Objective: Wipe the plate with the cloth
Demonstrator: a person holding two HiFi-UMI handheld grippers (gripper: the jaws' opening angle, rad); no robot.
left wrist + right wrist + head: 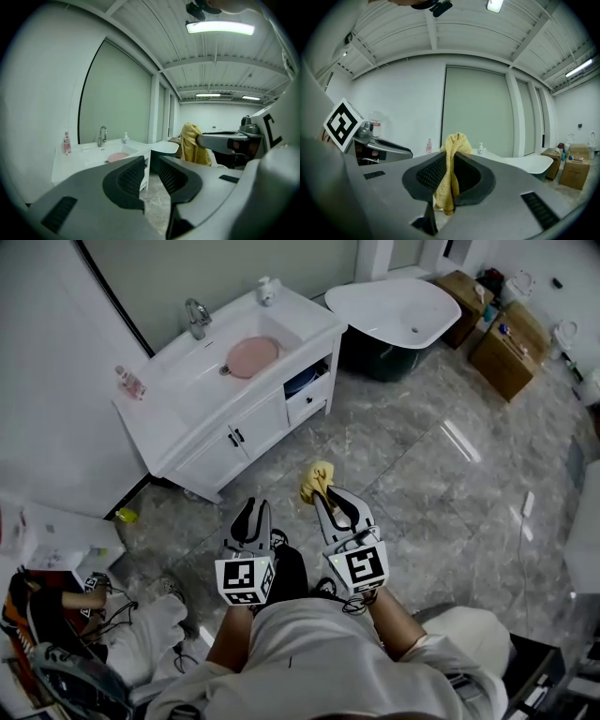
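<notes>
A pink plate (pixel 251 356) lies in the basin of the white vanity (pixel 178 418), well ahead of me and to the left; it also shows small in the left gripper view as the plate (pixel 118 156). My right gripper (pixel 323 495) is shut on a yellow cloth (pixel 317 474), which bunches above the jaws and hangs between them in the right gripper view, cloth (pixel 456 140), gripper (pixel 450 166). My left gripper (pixel 254 509) is held beside it at waist height. Its jaws (pixel 152 168) stand a narrow gap apart with nothing in them. Both grippers are far from the plate.
A faucet (pixel 197 317), a soap dispenser (pixel 266 289) and a pink bottle (pixel 129 382) stand on the vanity top. A white bathtub (pixel 398 307) sits right of it, with cardboard boxes (pixel 506 348) beyond. Grey marble floor (pixel 422 456) lies between. Another person sits at the lower left (pixel 84 601).
</notes>
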